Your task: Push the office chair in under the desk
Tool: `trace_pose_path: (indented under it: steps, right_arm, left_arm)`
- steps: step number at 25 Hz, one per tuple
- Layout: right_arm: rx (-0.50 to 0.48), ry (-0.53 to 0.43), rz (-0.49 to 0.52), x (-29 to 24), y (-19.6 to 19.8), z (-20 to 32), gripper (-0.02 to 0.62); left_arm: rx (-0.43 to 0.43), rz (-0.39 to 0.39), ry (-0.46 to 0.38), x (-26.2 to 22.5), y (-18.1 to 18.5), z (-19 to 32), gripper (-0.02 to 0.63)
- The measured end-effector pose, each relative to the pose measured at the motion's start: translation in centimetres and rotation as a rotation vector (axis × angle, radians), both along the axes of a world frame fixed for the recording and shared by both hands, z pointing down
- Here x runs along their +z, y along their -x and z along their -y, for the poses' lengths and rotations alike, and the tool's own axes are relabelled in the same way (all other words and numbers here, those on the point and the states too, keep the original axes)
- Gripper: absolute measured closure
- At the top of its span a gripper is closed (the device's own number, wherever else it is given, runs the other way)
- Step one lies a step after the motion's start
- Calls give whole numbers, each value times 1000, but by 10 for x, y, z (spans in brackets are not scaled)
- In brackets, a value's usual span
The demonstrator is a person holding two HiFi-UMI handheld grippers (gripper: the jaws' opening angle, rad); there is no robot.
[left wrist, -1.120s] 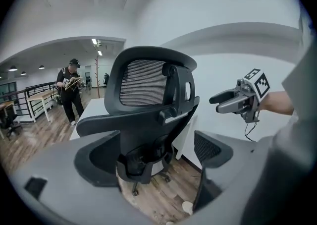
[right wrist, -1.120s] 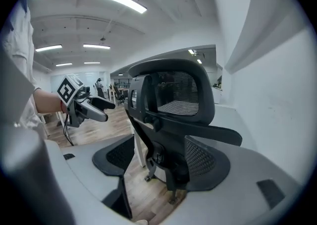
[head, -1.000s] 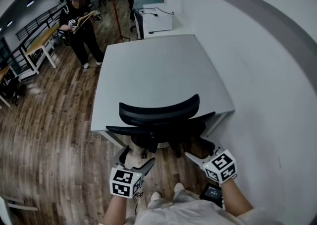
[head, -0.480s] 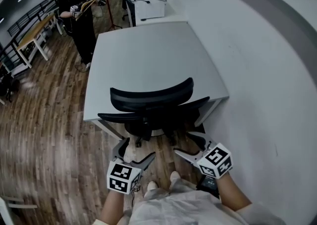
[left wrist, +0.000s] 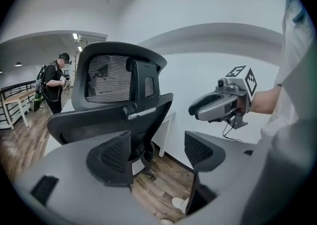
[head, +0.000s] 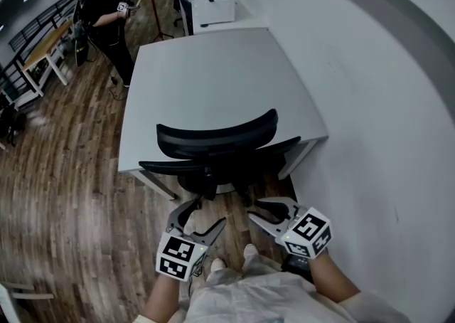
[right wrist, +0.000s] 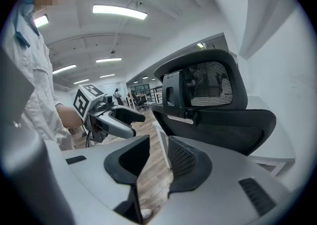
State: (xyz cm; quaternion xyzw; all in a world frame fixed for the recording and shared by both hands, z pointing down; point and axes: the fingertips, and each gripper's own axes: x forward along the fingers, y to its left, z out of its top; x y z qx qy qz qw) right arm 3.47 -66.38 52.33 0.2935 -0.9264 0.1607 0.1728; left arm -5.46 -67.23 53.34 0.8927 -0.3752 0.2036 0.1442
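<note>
So the chair (head: 217, 145) was sitting at the near edge of the desk (head: 206, 65). Its seat was tucked under the top, and the black mesh back and headrest stuck up right along that edge. The desk was butted against the white wall (head: 370, 101) on the right side.

Both grippers hung low behind the chair, over the wood floor (head: 64, 193), and neither one was touching it. The left gripper (head: 202, 216) had its jaws well spread but coming together. Between them was nothing but floor and the chair's base further off. The right gripper (head: 264, 212) was closing too and was a lot narrower, with only a slim gap between its pads and nothing in that gap. The two grippers were near each other, side by side, both pointing at the chair back.

In the left gripper view the chair (left wrist: 119, 90) filled the middle, with the right gripper (left wrist: 220, 106) off to the side. The right gripper view was pretty much the mirror of that: the chair (right wrist: 208, 100) up close and the left gripper (right wrist: 111, 116) beside it.

A person (head: 106, 12) in dark clothes stood past the far corner of the desk, holding something small. I couldn't tell what it was.
</note>
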Motion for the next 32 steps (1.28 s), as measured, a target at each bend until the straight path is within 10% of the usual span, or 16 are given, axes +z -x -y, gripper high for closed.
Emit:
trace_pose_path:
  steps: [12, 32]
  right_arm:
    - [-80, -36, 58, -16, 8, -10, 551]
    - [-113, -72, 40, -19, 9, -8, 563]
  left_arm:
    - [44, -82, -24, -15, -12, -3, 594]
    - [98, -93, -17, -14, -22, -6, 604]
